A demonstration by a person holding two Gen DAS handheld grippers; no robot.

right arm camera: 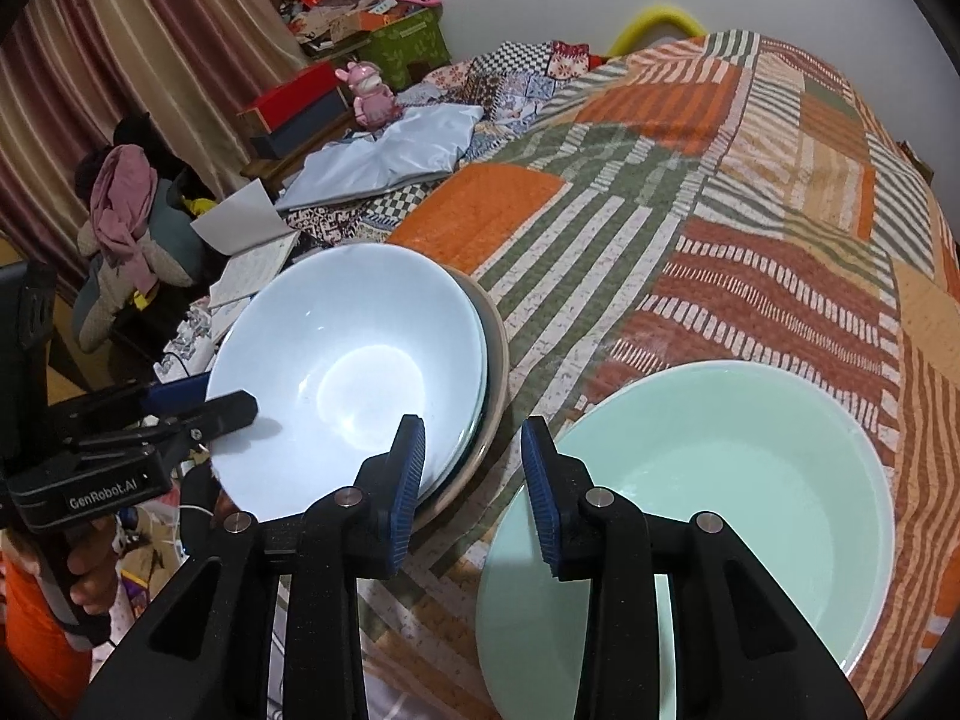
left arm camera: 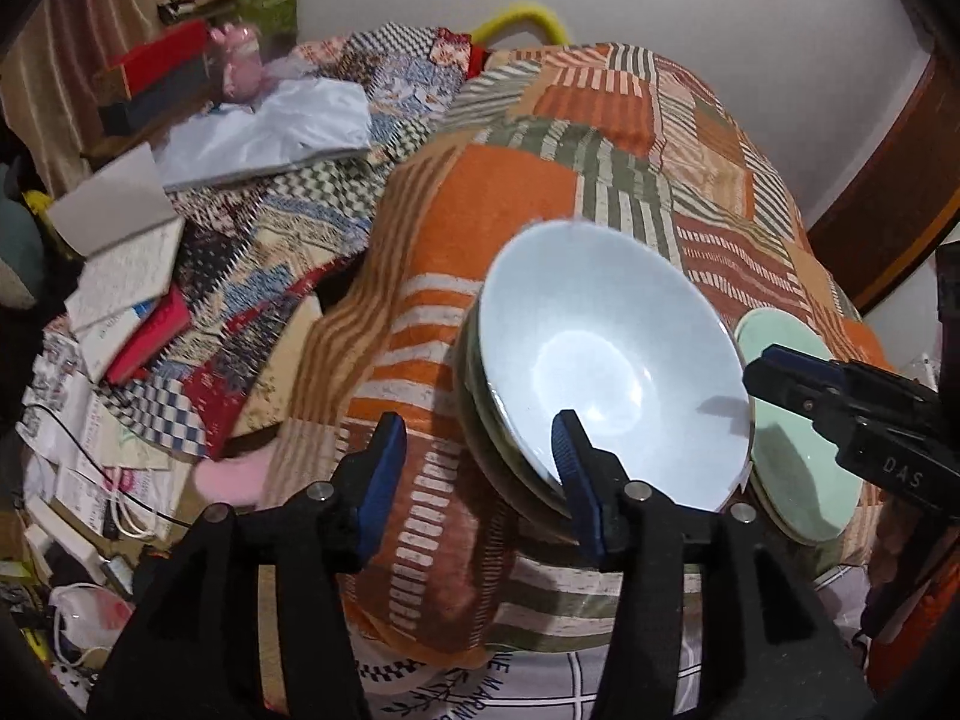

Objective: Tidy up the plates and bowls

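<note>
A pale blue bowl (left arm camera: 612,360) sits tilted on top of a stack of bowls (left arm camera: 498,468) on the patchwork bedspread; it also shows in the right wrist view (right arm camera: 354,372). A mint green bowl (right arm camera: 708,498) lies to its right, seen too in the left wrist view (left arm camera: 798,468). My left gripper (left arm camera: 474,468) is open and empty at the stack's near left rim, its right finger against the rim. My right gripper (right arm camera: 474,480) is open and empty over the gap between the blue stack and the green bowl.
The orange, green and brown striped bedspread (right arm camera: 720,192) stretches away behind the bowls. Books, papers and boxes (left arm camera: 120,276) clutter the left side. A light blue cloth bag (right arm camera: 390,156) and a pink toy (right arm camera: 372,93) lie at the back left.
</note>
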